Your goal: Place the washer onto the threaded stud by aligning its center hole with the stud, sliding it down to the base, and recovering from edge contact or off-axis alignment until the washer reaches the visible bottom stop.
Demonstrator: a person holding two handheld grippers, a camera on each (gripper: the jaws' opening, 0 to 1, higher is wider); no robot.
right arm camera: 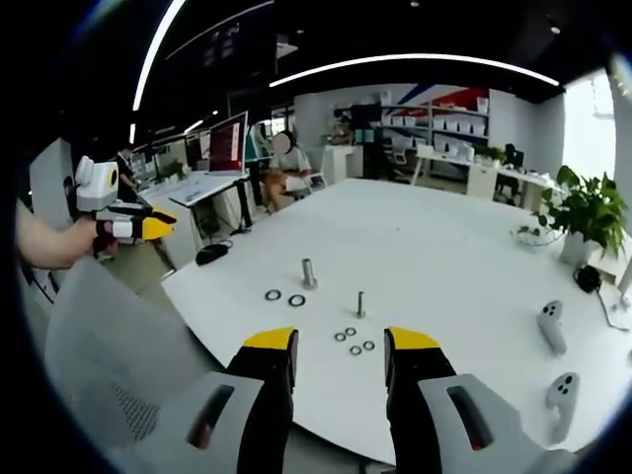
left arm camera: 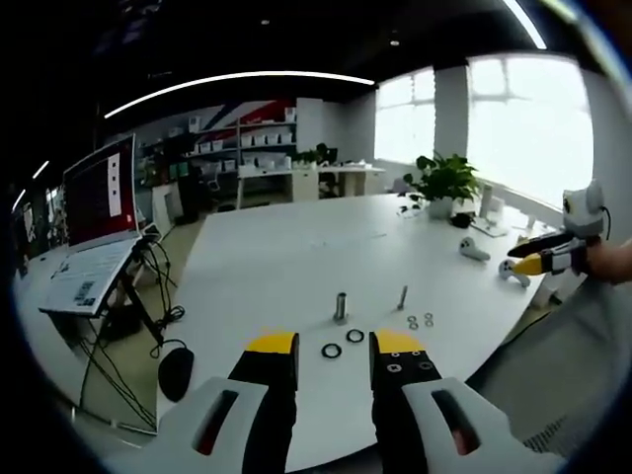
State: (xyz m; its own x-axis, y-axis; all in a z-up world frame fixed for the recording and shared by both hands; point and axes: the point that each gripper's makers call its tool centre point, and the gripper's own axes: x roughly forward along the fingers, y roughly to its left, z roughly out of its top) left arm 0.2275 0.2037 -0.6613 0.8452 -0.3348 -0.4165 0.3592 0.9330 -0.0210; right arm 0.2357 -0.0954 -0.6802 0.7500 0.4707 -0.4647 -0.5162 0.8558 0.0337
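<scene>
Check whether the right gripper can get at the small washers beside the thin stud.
Probably yes: the right gripper is open, the small washers lie on bare table just ahead of its jaws, with the thin stud behind them.

Left yellow-tipped black two-jaw gripper [left arm camera: 334, 346] points forward, jaws parallel and parted, nothing between them. Right yellow-tipped black two-jaw gripper [right arm camera: 340, 343] in the same pose, jaws apart, empty. In the left gripper view the right gripper shows at far right, held by a bare hand [left arm camera: 604, 259]. In the right gripper view the left gripper shows at far left, gripped by a hand [right arm camera: 61, 243], its jaw gap too small to judge.
</scene>
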